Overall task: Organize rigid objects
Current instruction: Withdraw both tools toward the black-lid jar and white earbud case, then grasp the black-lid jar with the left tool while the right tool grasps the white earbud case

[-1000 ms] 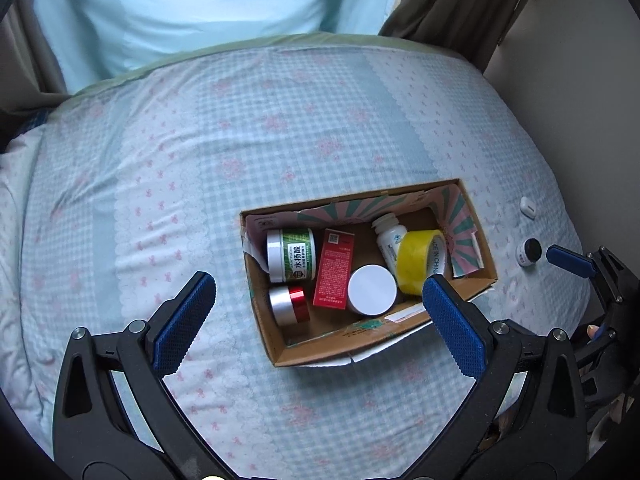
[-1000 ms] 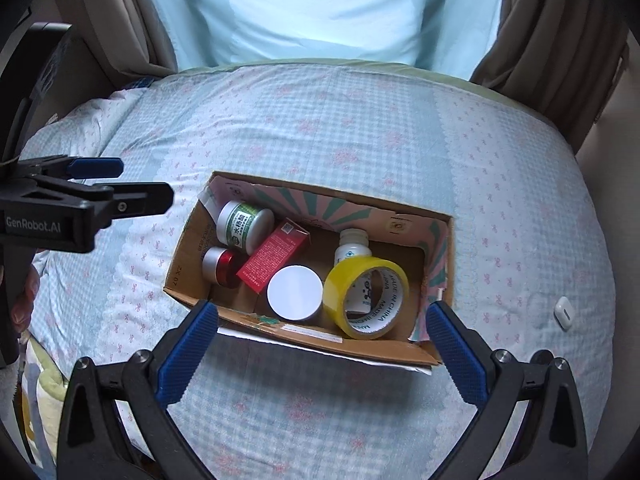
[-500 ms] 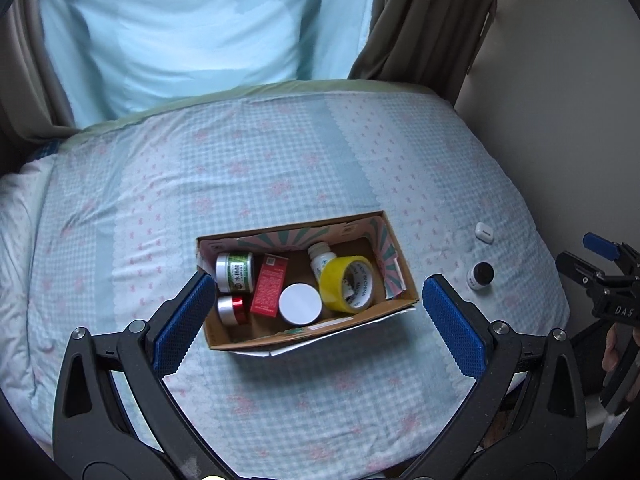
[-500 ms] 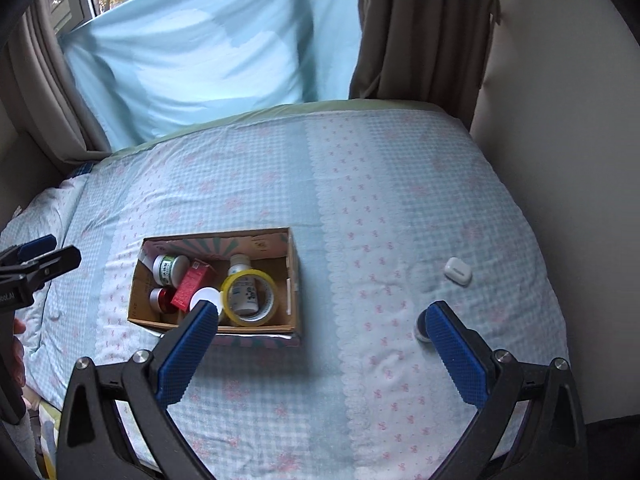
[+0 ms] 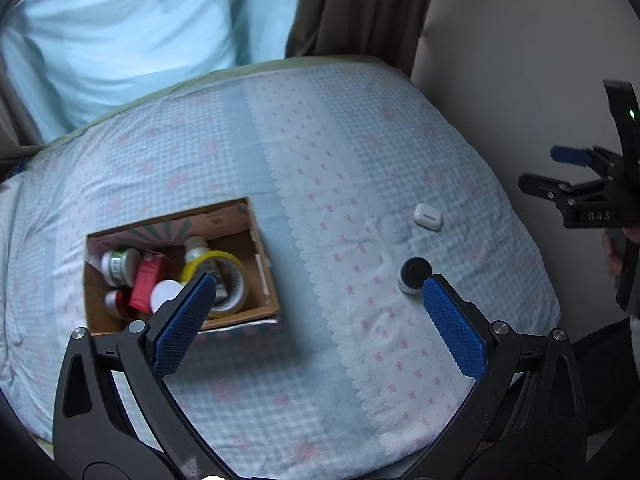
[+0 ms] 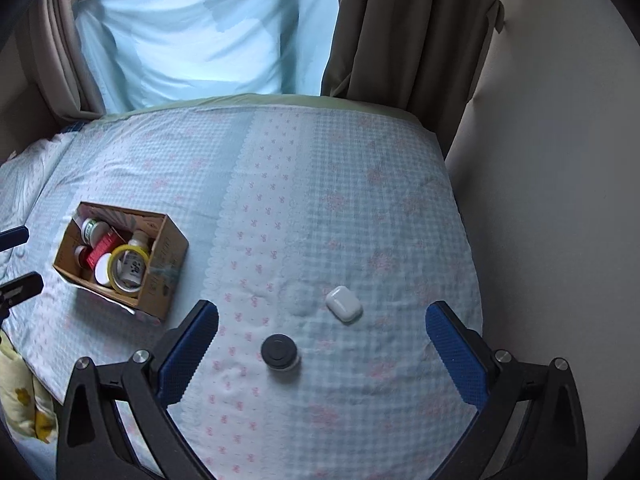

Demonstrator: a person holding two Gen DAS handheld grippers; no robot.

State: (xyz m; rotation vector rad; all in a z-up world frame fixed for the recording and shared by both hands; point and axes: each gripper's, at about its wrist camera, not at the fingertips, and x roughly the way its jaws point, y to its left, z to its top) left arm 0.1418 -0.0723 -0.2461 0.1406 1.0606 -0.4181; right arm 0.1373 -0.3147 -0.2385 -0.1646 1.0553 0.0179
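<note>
A cardboard box (image 5: 264, 276) (image 6: 164, 264) sits on the bed holding a yellow tape roll (image 5: 230, 276) (image 6: 128, 266), a red carton (image 5: 146, 280), a green-labelled jar (image 5: 116, 266), a white bottle (image 5: 196, 246) and other jars. Outside it lie a small black-capped jar (image 5: 414, 276) (image 6: 280, 352) and a white earbud case (image 5: 428, 216) (image 6: 343, 304). My left gripper (image 5: 316, 324) is open and empty, between the box and the black-capped jar. My right gripper (image 6: 322, 350) is open and empty above the black-capped jar, with the case just beyond.
The bed (image 6: 360, 208) has a blue checked cover with pink bows. A wall (image 6: 560, 160) borders its right edge, brown curtains (image 6: 400, 32) and a light blue sheet (image 6: 200, 32) hang behind. A yellow-patterned cloth (image 6: 20, 408) lies at the lower left.
Both grippers have pulled back from the box and swung right. The black-capped jar and white case now lie between the right fingers; the box has slid to the left of both views.
</note>
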